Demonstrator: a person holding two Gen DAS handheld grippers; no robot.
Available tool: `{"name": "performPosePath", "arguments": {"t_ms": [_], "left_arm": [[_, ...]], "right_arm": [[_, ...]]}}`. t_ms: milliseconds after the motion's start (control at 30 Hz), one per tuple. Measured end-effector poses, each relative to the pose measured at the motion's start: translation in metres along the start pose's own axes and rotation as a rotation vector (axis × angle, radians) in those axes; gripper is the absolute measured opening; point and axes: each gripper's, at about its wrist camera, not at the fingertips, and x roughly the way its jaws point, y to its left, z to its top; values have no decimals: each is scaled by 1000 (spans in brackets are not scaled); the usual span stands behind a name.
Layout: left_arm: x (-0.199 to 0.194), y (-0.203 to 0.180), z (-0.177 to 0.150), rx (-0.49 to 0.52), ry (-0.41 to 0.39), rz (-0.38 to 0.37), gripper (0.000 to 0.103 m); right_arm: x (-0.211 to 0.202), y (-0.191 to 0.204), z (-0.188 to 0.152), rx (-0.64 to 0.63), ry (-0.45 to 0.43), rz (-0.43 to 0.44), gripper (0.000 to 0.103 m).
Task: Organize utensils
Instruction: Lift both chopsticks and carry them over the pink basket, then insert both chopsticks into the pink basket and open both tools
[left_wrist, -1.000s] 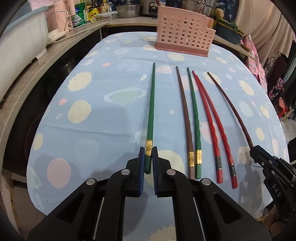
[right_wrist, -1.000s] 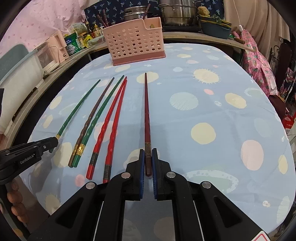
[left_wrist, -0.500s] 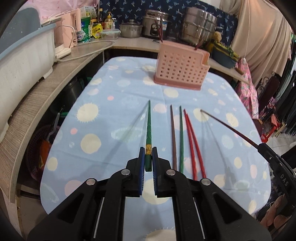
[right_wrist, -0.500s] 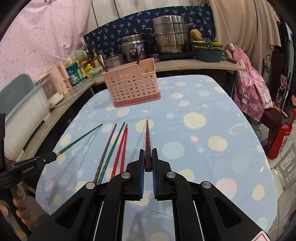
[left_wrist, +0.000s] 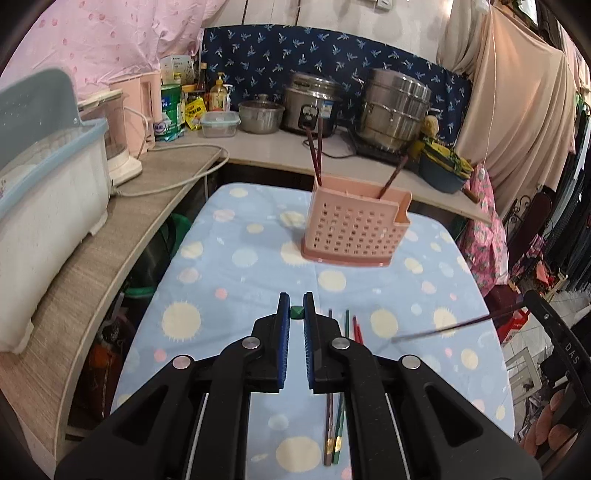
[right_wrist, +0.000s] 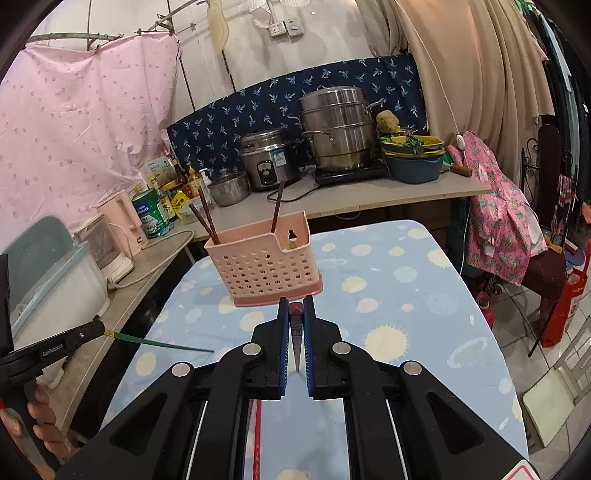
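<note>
My left gripper (left_wrist: 297, 306) is shut on a green chopstick (left_wrist: 297, 312), and only its butt end shows between the pads. In the right wrist view this green chopstick (right_wrist: 162, 343) sticks out from the left gripper (right_wrist: 74, 341), off the table. My right gripper (right_wrist: 296, 308) is shut on a dark red chopstick (right_wrist: 297, 343) whose tip hangs below the pads. The same dark red chopstick (left_wrist: 443, 330) is also in the left wrist view. A brown and a green chopstick (left_wrist: 332, 424) and two red ones (left_wrist: 356, 330) lie on the tablecloth. The pink basket (left_wrist: 354, 230) ahead holds three dark chopsticks (left_wrist: 314, 155).
The table has a blue spotted cloth (left_wrist: 240, 280). A counter wraps the left and far sides with a white bin (left_wrist: 44, 206), a rice cooker (right_wrist: 267, 158) and a steel steamer (right_wrist: 338, 129). A chair draped in pink cloth (right_wrist: 506, 218) stands at the right.
Both grippers rose from the table, each lifting its chopstick clear of the cloth. Both views tilted up toward the basket and counter. The other chopsticks stayed on the table.
</note>
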Motion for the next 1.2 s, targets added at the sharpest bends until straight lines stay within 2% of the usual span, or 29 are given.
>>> {"name": "performPosePath", "arguments": {"t_ms": [367, 733, 900, 1033, 1200], "left_arm": [[11, -8, 78, -28, -75, -23, 7], [6, -25, 177, -88, -256, -74, 7], [14, -34, 207, -85, -313, -82, 7], [32, -37, 223, -82, -323, -69, 7], [58, -39, 227, -71, -310, -54, 7]], "right_arm": [[17, 7, 62, 24, -100, 42, 7], [53, 22, 159, 90, -244, 110, 7], [74, 33, 195, 97, -292, 120, 7], [96, 36, 211, 111, -286, 119, 7], [130, 31, 207, 125, -228, 115, 7]]}}
